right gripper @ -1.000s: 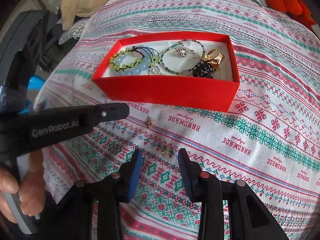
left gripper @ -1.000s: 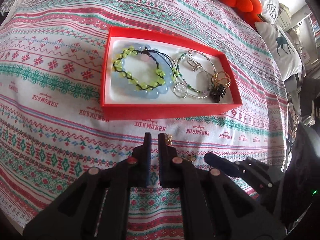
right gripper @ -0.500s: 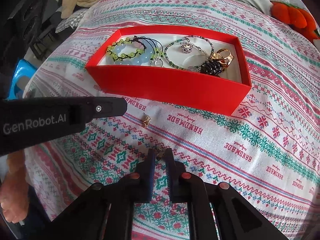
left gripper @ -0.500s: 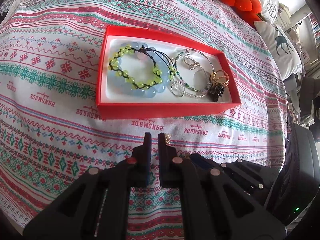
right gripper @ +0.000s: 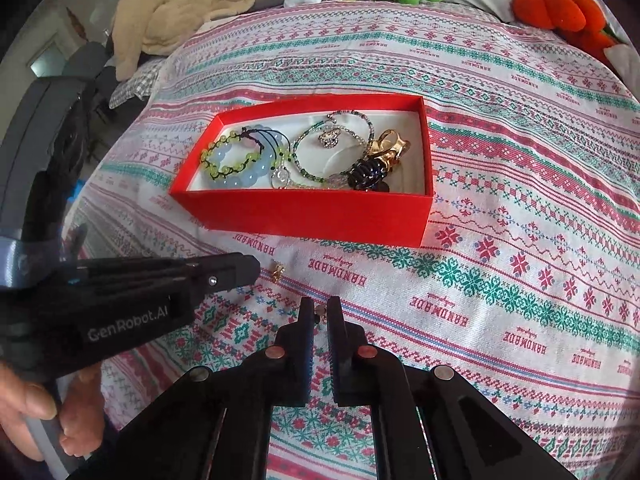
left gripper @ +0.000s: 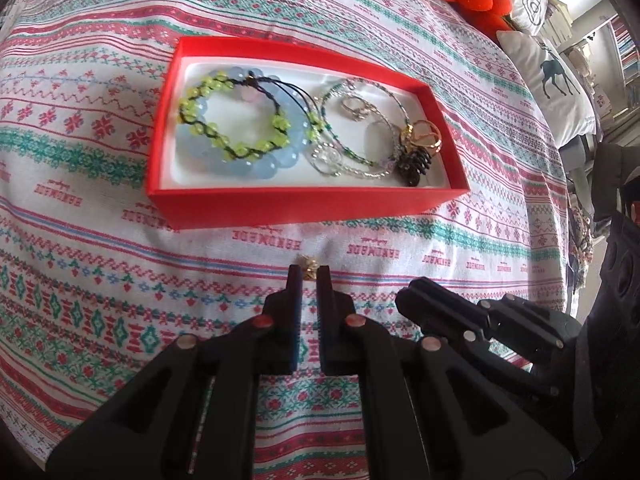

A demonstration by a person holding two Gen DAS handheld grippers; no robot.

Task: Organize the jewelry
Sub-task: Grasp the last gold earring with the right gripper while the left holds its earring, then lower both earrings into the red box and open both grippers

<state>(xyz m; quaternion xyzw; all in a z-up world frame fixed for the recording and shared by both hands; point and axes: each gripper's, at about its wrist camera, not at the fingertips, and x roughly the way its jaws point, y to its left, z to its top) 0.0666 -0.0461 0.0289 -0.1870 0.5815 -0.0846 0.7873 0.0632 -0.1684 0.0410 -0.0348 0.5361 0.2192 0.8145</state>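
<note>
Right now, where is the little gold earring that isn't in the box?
The gold earring lies on the patterned bedspread, in front of the red box, at the left gripper tips.

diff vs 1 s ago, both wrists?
The right gripper went from open to closed on a small earring on the cloth and now holds it. The left gripper shifted right so the gold earring sits at its tips; whether it grips is unclear. The red box and its jewelry are unchanged.
</note>
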